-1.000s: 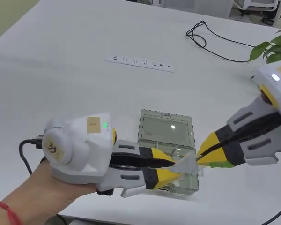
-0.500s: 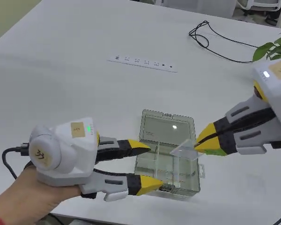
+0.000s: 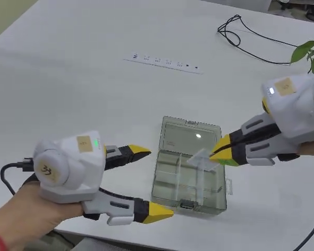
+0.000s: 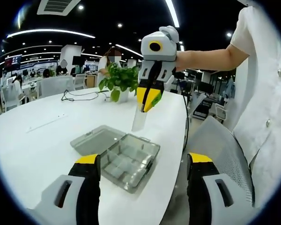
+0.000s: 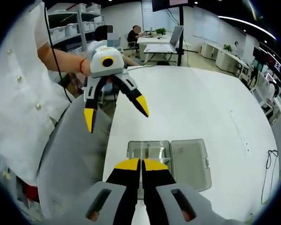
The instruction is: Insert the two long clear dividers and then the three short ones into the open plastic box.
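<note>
Head view: clear divider (image 3: 201,158) pinched by right gripper (image 3: 215,153) fingers over open box (image 3: 165,184); left gripper (image 3: 158,182) fingers spread.

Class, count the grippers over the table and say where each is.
2: the left gripper, open, left of the plastic box; the right gripper, above the box, shut on a clear divider.

The left tool (image 3: 154,181) and right tool (image 3: 215,153) are white with black, yellow-tipped jaws; the shirt (image 4: 267,93) is white.
</note>
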